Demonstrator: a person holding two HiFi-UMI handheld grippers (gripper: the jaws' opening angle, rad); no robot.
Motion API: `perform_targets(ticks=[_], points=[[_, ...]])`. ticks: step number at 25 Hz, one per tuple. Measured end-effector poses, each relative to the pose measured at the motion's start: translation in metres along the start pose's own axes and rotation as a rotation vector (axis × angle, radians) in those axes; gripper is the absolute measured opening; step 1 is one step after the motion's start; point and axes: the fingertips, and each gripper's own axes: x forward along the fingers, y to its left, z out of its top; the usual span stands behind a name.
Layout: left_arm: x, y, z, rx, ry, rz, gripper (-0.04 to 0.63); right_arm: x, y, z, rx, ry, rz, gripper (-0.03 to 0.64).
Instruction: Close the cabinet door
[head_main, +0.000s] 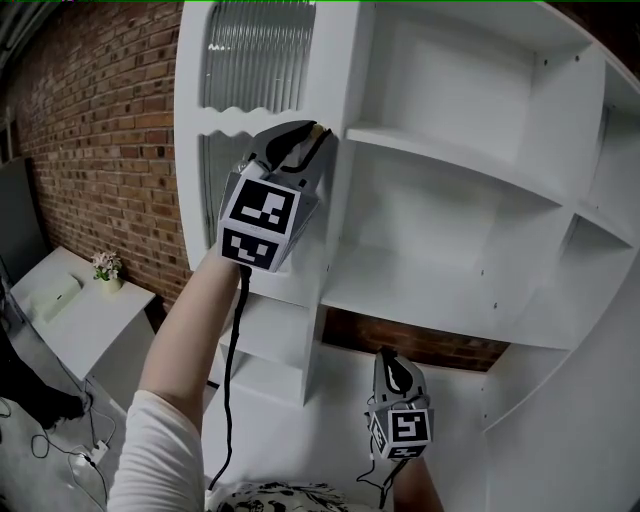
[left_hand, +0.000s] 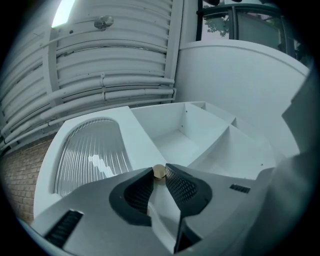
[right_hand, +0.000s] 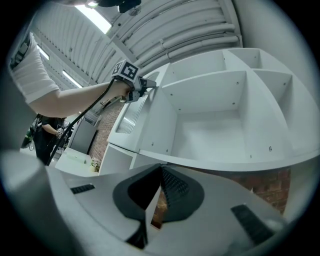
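Observation:
The white cabinet (head_main: 470, 150) stands open, its shelves bare. Its door (head_main: 255, 60), which has a ribbed glass panel, is swung out at the left. A small brass knob (head_main: 318, 128) sits on the door's free edge. My left gripper (head_main: 303, 143) is raised to it and shut on the knob (left_hand: 159, 171), which shows between the fingertips in the left gripper view, with the door's glass (left_hand: 90, 155) beyond. My right gripper (head_main: 392, 368) hangs low in front of the cabinet, shut and holding nothing; in its own view the right gripper (right_hand: 161, 172) points at the shelves (right_hand: 220, 125).
A brick wall (head_main: 100, 130) runs behind the cabinet on the left. Below it stands a low white table (head_main: 70, 320) with a small flower pot (head_main: 105, 268). Cables lie on the floor (head_main: 60, 450). Another person (right_hand: 47, 131) stands far off at the left.

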Motion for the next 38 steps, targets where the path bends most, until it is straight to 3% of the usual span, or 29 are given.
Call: perform_targets(ticks=[12,18,20,25,30,34,38], points=[[-0.001,0.001,0.0,-0.033,-0.04,-0.013,0.091,0.012,0.019,-0.006,0.013,0.02,0.064,0.006],[-0.005,0.0,-0.002,-0.009,-0.018,-0.009,0.094,-0.003,0.028,-0.005,0.027,0.046,0.03,0.006],[-0.014,-0.002,0.0,-0.006,-0.034,-0.019,0.131,-0.007,0.035,-0.007,0.033,0.055,0.018,0.006],[-0.051,-0.002,0.003,-0.069,-0.088,-0.016,0.134,-0.018,0.055,-0.008,0.044,0.084,-0.006,0.006],[-0.11,-0.013,-0.018,-0.096,-0.106,-0.078,0.126,-0.022,0.082,0.002,0.054,0.083,-0.036,0.006],[-0.179,-0.033,-0.056,-0.101,-0.032,-0.176,0.109,-0.028,0.111,0.006,0.042,0.075,-0.056,0.006],[-0.247,-0.048,-0.103,-0.24,0.054,-0.211,0.108,-0.031,0.134,0.007,0.035,0.075,-0.062,0.006]])
